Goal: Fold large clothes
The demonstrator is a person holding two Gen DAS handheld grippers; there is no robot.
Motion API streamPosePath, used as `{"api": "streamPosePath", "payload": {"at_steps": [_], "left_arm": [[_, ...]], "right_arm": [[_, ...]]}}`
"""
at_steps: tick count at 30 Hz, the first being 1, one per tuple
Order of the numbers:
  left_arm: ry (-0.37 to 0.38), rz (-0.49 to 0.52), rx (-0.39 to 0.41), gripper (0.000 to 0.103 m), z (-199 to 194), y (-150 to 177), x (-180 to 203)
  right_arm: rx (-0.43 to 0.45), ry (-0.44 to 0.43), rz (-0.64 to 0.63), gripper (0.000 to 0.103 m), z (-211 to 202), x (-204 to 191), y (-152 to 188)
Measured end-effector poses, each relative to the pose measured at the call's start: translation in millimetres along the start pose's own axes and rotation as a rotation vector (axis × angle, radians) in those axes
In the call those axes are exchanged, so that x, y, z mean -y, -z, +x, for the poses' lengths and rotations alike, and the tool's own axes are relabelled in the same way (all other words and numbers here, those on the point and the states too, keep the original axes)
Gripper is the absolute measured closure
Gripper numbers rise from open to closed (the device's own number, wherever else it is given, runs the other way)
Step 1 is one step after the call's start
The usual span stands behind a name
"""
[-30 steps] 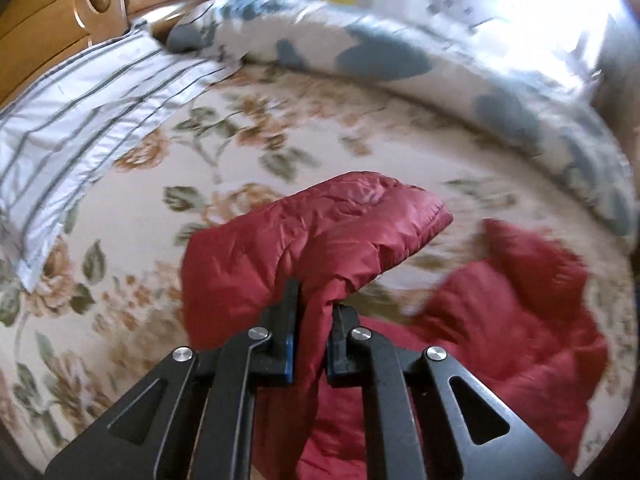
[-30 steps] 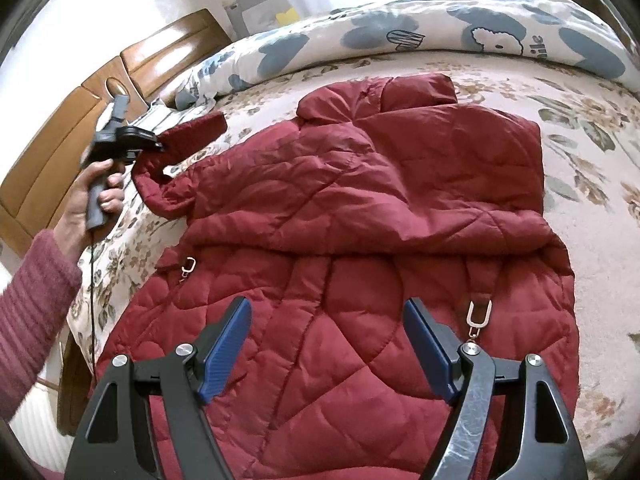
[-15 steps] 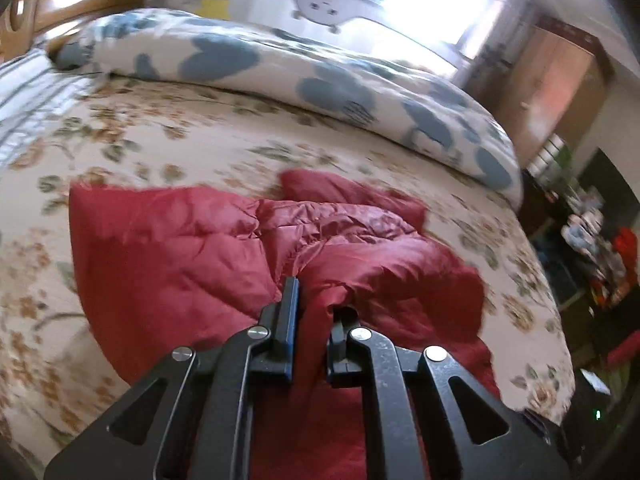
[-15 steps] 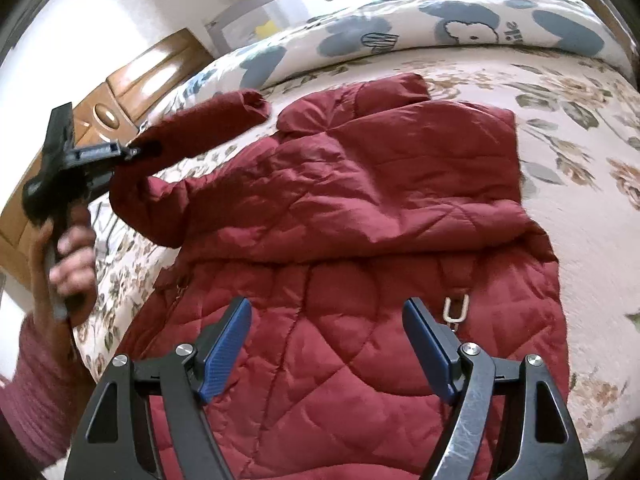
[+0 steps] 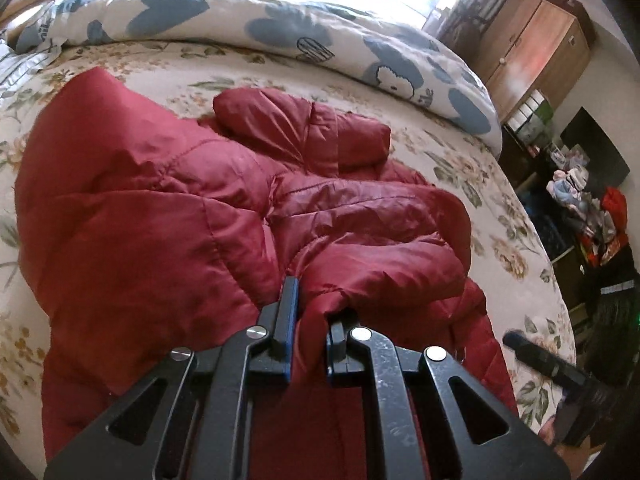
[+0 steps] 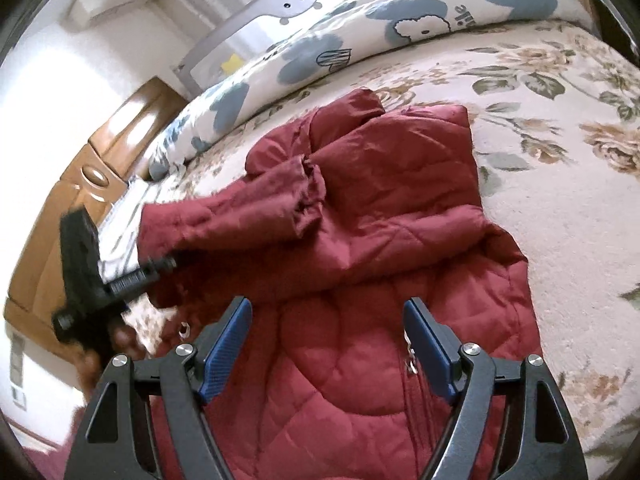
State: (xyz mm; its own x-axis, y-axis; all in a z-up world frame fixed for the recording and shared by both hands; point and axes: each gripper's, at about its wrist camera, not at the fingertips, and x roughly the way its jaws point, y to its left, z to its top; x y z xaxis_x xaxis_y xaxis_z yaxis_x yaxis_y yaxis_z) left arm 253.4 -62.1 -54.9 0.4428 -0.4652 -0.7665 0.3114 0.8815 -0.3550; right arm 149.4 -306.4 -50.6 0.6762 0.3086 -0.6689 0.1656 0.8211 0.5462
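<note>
A dark red quilted jacket lies spread on the floral bed. My left gripper is shut on a fold of its sleeve, and the sleeve hangs lifted across the jacket's body with its cuff near the collar. In the right wrist view the left gripper shows blurred at the left, a hand under it. My right gripper hovers open above the jacket's lower front, near a metal zip pull, with nothing between its blue pads. The right gripper's body peeks in at the left view's lower right.
A rolled white quilt with blue patches lies along the far side of the bed, a grey bed rail behind it. A wooden headboard and striped pillow are at the left. A wardrobe and clutter stand beyond the foot.
The left gripper has swung the held sleeve from beside the jacket over onto its body, toward the collar. The right gripper drifted a little and stays open above the lower front.
</note>
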Motion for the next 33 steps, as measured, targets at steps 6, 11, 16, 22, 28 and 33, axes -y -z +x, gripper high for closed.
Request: {"api": "streamPosePath", "payload": {"at_steps": [6,11,16,22,28,33], "left_arm": [[0.002,0.023,-0.011,0.095,0.3,5.1,0.7],[0.002,0.043,-0.013,0.095,1.4,2.4,2.8],[0.007,0.057,-0.032,0.091,4.2,1.6,1.9],[0.076,0.049,-0.081,0.078,1.5,2.8,-2.1],[0.116,0.054,-0.095,0.046,-9.7,9.1,-1.9],[0.09,0.056,-0.031,0.034,-26.3,8.3,-5.9]], "right_arm": [[-0.009,-0.109,0.056,0.022,31.3,-0.4,-34.9],[-0.065,-0.199,0.18,0.023,82.2,16.1,-62.3],[-0.138,-0.245,0.261,0.069,121.9,27.3,-70.4],[-0.125,-0.246,0.263,0.093,123.1,25.3,-70.0],[-0.052,-0.194,0.223,0.095,97.5,25.1,-75.3],[0.037,-0.13,0.191,0.096,63.8,30.0,-78.5]]}}
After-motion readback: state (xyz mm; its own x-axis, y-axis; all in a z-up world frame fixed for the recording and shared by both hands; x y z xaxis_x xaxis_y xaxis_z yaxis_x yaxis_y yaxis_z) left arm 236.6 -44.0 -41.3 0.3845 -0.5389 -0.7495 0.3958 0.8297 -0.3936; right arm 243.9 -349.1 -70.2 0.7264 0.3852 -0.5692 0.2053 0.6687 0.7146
